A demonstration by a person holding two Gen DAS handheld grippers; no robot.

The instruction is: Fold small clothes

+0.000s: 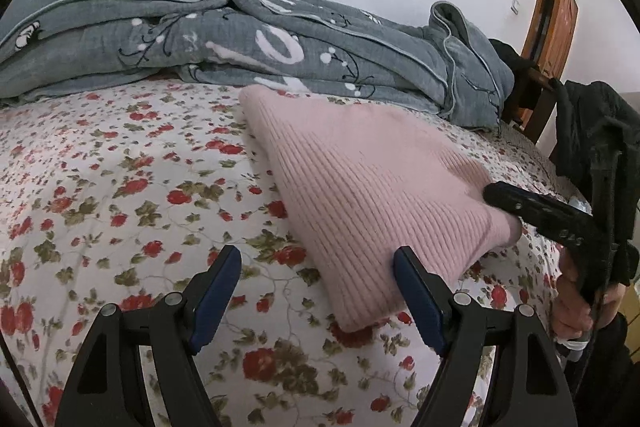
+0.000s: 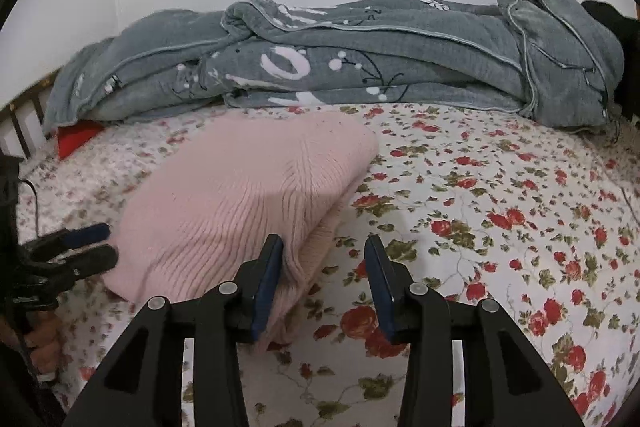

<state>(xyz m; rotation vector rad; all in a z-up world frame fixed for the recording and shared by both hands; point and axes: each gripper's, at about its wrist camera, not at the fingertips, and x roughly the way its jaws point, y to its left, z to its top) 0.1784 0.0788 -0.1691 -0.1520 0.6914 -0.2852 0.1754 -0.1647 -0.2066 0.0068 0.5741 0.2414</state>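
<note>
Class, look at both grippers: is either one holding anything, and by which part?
Nothing is held. The left gripper and the right gripper both stand open beside the folded pink sweater.

The left gripper (image 1: 318, 261) points down and forward, jaws wide apart and empty. The right gripper (image 2: 325, 251) is tilted likewise, jaws partly apart with nothing pinched, a hand (image 1: 576, 311) on its handle.
</note>
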